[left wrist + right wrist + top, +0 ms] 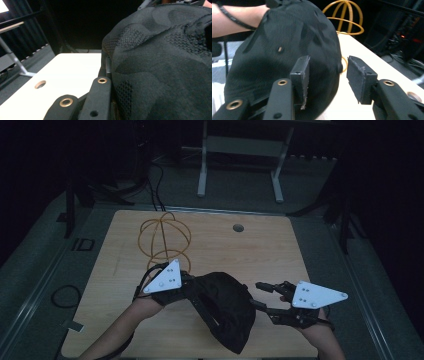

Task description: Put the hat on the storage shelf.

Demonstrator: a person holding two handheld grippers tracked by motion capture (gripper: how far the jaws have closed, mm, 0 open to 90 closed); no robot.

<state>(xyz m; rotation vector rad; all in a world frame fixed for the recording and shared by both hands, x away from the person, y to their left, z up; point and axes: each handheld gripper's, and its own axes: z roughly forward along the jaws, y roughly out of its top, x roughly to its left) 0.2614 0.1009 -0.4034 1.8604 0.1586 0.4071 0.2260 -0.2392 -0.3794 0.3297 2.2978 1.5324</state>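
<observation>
A black cap (pixel 225 310) hangs just above the wooden table (pixel 260 250) near its front edge. My left gripper (pixel 187 287) is shut on the cap's left side, with its tips buried in the fabric. In the left gripper view the knit cap (pixel 162 62) presses against one black finger (pixel 101 95). My right gripper (pixel 259 295) stands open just right of the cap. In the right gripper view its gripper (pixel 328 62) has pads apart with nothing pinched, and the cap (pixel 287 42) sits behind the left pad.
An orange wire ball frame (pixel 165 237) stands on the table at the back left, also seen as the orange frame (pixel 345 17) beyond the cap. A round hole (pixel 238 227) sits near the far edge. White desk legs (pixel 202 170) and floor cables (pixel 65 296) lie beyond.
</observation>
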